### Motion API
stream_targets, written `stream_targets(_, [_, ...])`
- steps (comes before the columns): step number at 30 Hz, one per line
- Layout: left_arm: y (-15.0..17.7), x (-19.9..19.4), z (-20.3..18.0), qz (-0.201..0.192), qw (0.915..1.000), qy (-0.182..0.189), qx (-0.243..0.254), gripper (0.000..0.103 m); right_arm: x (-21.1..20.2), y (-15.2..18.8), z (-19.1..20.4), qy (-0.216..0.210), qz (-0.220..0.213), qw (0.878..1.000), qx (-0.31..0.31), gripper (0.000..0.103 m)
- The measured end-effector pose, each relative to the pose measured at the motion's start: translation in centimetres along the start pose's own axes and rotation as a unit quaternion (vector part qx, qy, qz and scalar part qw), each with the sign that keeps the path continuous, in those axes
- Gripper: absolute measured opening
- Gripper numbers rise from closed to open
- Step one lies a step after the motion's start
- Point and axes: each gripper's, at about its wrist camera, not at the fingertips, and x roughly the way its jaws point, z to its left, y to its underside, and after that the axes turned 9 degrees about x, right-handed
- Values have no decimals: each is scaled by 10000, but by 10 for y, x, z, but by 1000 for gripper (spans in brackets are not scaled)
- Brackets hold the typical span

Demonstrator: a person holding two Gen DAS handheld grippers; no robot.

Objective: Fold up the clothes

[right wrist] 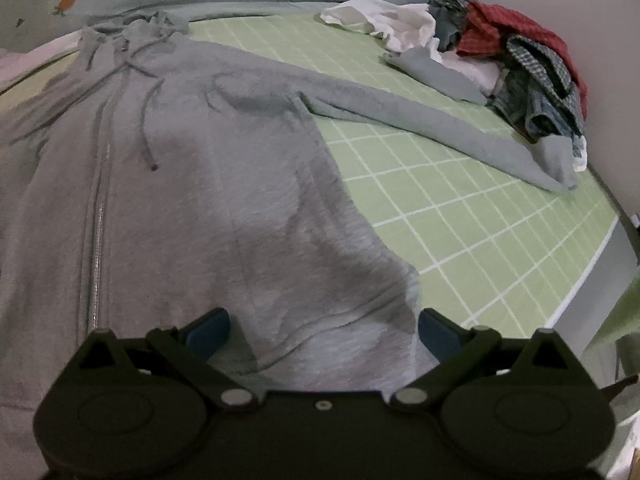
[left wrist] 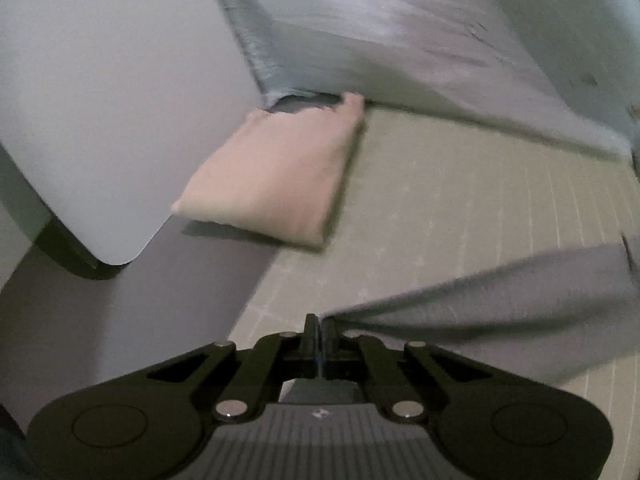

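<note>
A grey zip hoodie (right wrist: 200, 180) lies face up on the green checked sheet (right wrist: 460, 220), hood at the far end and its right sleeve (right wrist: 440, 124) stretched toward the clothes pile. My right gripper (right wrist: 324, 332) hovers open over the hoodie's near hem, its blue pads (right wrist: 208, 332) wide apart with cloth below them. In the left wrist view, which is motion-blurred, my left gripper (left wrist: 319, 322) is shut on the end of a grey sleeve (left wrist: 500, 312) that trails off to the right.
A folded pink garment (left wrist: 276, 176) lies at the sheet's far corner beside a white panel (left wrist: 100, 100). A pale blue quilt (left wrist: 380, 40) runs along the far side. A pile of white, red and checked clothes (right wrist: 520, 60) sits at the far right.
</note>
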Motion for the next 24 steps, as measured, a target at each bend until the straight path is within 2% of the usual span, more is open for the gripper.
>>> stream_targets(3, [-4, 3, -2, -16, 10000, 92, 15, 2, 2, -2, 5, 39, -4, 10000, 20, 102])
stream_targets(5, [0, 5, -7, -9, 9999, 27, 117, 3, 2, -3, 9, 81, -17, 10000, -40, 102])
stream_targets(7, [4, 12, 0, 100, 9999, -6, -66, 12, 2, -2, 11, 106, -35, 9999, -92, 102])
stream_targets(9, [9, 18, 8, 199, 9994, -60, -282, 31, 1, -2, 13, 129, -53, 9998, -142, 102])
stream_targets(10, [13, 19, 16, 225, 9986, -129, -459, 36, 1, -2, 14, 132, -54, 9998, -168, 102])
stream_targets(12, [21, 19, 30, 266, 9959, -259, -826, 61, 0, -2, 16, 142, -64, 9996, -217, 102])
stream_targets(14, [31, 18, 46, 279, 9915, -329, -1229, 72, 0, -1, 17, 145, -76, 9996, -242, 102])
stream_targets(19, [55, 22, 65, 684, 9796, 15, -1890, 72, 2, -3, 23, 151, -90, 9995, -257, 103])
stream_targets(21, [64, 24, 64, 857, 9756, 137, -2018, 75, 2, -4, 27, 179, -111, 9993, -322, 103])
stream_targets(24, [75, 31, 59, 1072, 9729, 109, -2045, 77, 1, -4, 30, 205, -126, 9989, -395, 103])
